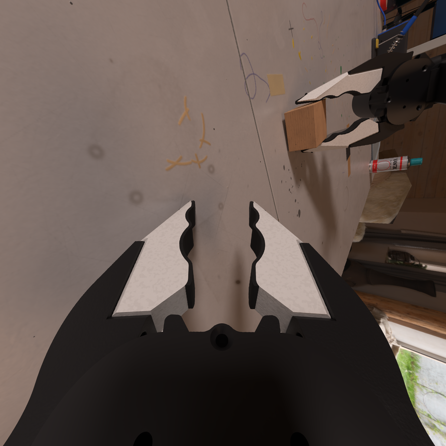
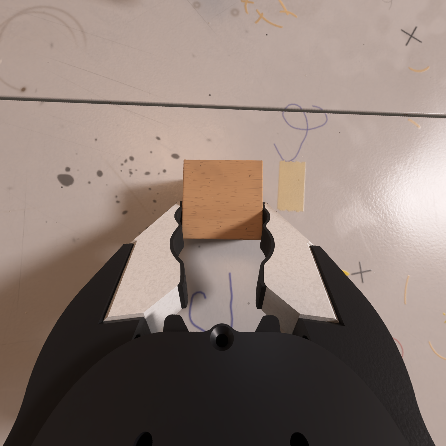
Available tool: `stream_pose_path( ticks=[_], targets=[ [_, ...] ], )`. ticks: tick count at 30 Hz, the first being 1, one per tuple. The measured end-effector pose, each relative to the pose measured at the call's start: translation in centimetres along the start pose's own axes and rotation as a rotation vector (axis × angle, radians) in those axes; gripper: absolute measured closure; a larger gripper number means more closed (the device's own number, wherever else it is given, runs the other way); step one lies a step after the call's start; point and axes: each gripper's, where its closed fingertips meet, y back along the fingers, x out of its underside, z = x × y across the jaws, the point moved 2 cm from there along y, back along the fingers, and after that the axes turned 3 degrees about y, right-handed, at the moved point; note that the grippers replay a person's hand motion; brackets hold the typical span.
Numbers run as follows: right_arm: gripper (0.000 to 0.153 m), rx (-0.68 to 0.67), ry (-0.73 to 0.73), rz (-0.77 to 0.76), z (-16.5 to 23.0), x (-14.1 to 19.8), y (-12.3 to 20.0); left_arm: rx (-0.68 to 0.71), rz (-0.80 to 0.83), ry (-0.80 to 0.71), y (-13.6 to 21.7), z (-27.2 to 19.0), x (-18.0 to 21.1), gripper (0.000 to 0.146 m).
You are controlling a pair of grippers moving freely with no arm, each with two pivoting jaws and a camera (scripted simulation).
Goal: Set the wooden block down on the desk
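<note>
The wooden block is a light brown cube between the fingertips of my right gripper. Both fingertips touch its sides, so the gripper is shut on it. In the left wrist view the block sits at the desk surface, with only a thin shadow at its base. The right gripper shows there on either side of it. My left gripper is open and empty, hovering over bare desk well apart from the block.
A strip of beige tape lies on the desk just right of the block. A seam crosses the desk beyond it. A red and white spray can and a black device with blue cables stand near the desk's edge.
</note>
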Motion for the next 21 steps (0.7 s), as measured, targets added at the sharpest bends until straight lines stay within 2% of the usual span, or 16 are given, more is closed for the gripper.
stream_pose_path(
  ticks=[21],
  targets=[
    [0.089,-0.011,0.049,0.049,0.03,-0.14,-0.08,0.023,-0.024,0.015,-0.02,0.11,-0.01,0.103]
  ],
)
